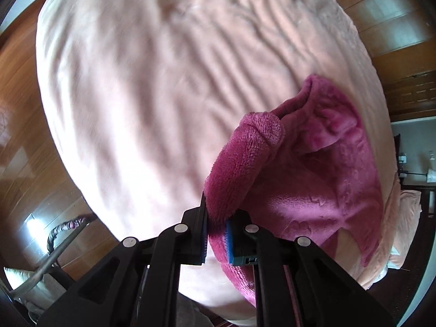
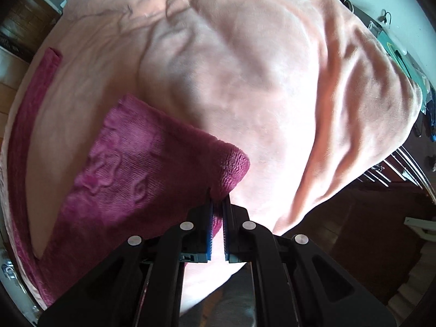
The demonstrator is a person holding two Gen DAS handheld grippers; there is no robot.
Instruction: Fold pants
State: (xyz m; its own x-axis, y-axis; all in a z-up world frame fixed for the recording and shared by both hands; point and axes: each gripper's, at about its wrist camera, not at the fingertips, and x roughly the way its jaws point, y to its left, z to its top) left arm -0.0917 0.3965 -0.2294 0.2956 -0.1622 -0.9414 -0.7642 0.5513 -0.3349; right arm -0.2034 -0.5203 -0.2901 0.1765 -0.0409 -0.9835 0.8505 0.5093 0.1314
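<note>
Pants of deep magenta fleece lie partly on a bed covered by a pale pink blanket, and both claws have hold of them. In the left wrist view, the left claw is closed on a thick rolled edge of the fleece; the fabric bulges out between the blue pads and rises ahead of them as a plush hump, while the rest of the garment spreads to the right across the blanket, rumpled, with a raised fold and an embossed pattern faintly visible in the pile. In the right wrist view, the right claw is clamped tight on a corner of the pants, its two pads nearly meeting with only a thin layer of fleece pinched between them. From that corner the cloth slopes away to the left, lifted off the blanket, showing embossed flower-like shapes. A long narrow strip of the same magenta fabric runs along the left edge of the bed in this view, curving down toward the lower left. The blanket is creased in long ridges across the middle. Wooden floor shows around the bed in the left view.
</note>
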